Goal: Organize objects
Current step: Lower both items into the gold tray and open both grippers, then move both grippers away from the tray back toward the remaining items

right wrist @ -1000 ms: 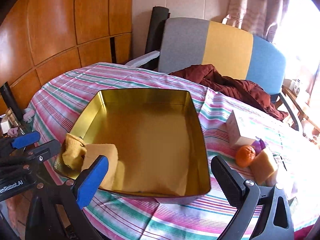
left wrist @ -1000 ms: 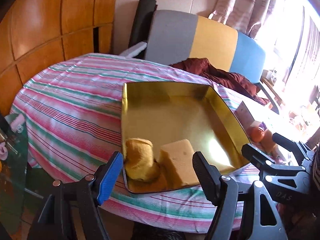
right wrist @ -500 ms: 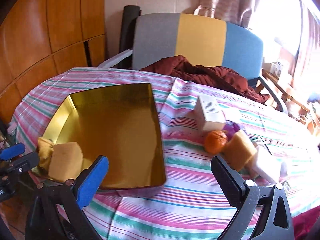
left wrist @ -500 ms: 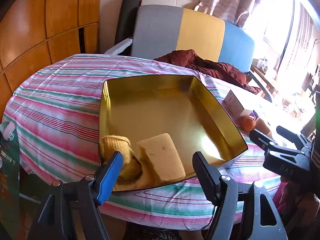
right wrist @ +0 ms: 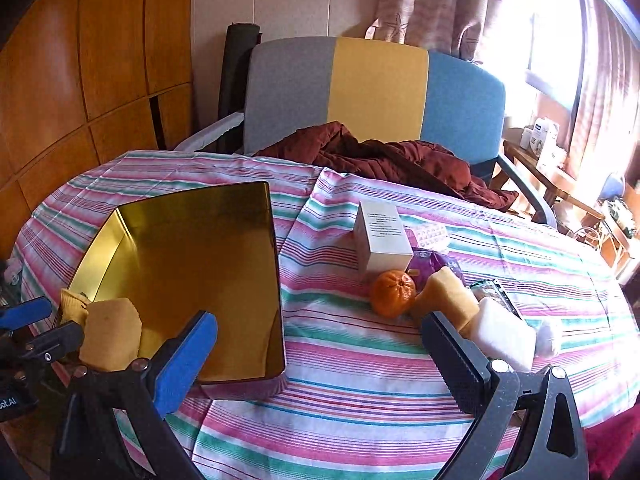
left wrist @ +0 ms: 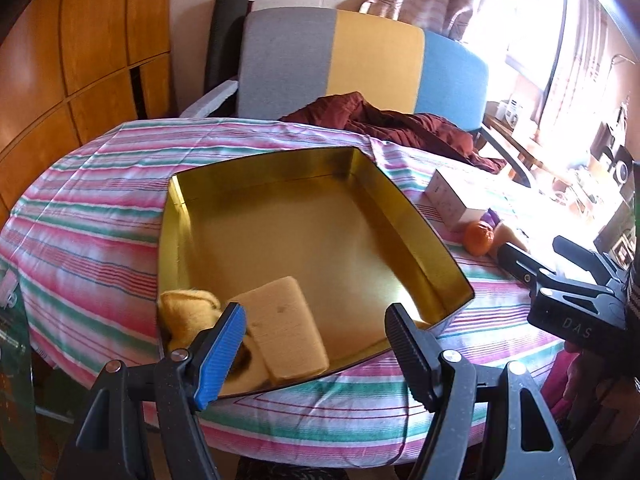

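Both views swing to the right across the counter. In the right wrist view the gold tin slides from the middle to the left, and the white box, the orange, a yellow sponge and a white block come fully into sight. In the left wrist view the tin turns and the right gripper sits closer to the orange.
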`<state>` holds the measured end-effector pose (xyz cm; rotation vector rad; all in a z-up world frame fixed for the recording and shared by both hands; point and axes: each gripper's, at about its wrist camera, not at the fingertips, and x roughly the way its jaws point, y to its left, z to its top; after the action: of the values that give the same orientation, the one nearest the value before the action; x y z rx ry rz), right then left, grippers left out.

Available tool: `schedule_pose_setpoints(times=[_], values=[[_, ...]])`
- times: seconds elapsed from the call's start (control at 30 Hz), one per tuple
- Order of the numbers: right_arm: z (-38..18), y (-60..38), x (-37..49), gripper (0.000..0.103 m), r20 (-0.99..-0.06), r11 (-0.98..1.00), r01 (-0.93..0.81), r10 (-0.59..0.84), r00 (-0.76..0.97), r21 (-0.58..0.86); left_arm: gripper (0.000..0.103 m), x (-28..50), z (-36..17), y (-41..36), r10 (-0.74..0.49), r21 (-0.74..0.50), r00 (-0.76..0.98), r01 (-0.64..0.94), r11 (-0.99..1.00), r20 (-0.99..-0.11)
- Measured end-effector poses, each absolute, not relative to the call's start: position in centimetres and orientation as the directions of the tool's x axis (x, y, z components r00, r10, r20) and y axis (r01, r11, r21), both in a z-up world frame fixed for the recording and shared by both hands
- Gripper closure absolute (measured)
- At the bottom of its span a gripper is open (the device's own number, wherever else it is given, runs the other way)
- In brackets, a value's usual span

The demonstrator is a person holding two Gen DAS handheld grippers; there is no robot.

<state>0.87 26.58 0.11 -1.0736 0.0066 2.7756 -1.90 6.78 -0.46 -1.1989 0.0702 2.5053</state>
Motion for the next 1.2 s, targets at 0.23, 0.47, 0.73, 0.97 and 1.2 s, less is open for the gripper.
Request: schedule_pose_setpoints(times=[0.23,0.47,0.73,0.97,1.2], values=[[-0.2,28.4,1.0,0.0,-0.678,-0.98,-0.194,0.175,-0.714,-0.049,0.03,-2.1,-0.7,9.2,0.327,-0.107,-0.549,-0.394,-0.913,-0.769],[-0.7,30.6,1.1,0.0,-0.688,-0.971,-0.235,0.202,-0.697,-0.047,0.03,-2.5,-0.8,11.5,0.349,-0.107,-0.527,-0.435,-0.894,-0.775],[-0.9,35.0,1.2,0.0,-0.713,-0.951,-0.306,0.244,-0.658,-0.042,0.03,-2.8,-0.5,16.3,0.361,-0.035,-0.523,-0.532,-0.846,-0.772],[0.0,42.8,2.5,0.0,-0.71,-0.884,-0.455,0.388,-0.588,-0.106,0.03,-2.3,-0.1,21.1,0.377,0.039,-0.537,-0.61,-0.792,-0.755],[-0.7,51.3,3.9,0.0,-0.753,-0.791,-0.612,0.409,-0.516,-0.01,0.03,-0.9,-0.1,25.3,0.387,0.148,-0.564,-0.683,-0.715,-0.73]])
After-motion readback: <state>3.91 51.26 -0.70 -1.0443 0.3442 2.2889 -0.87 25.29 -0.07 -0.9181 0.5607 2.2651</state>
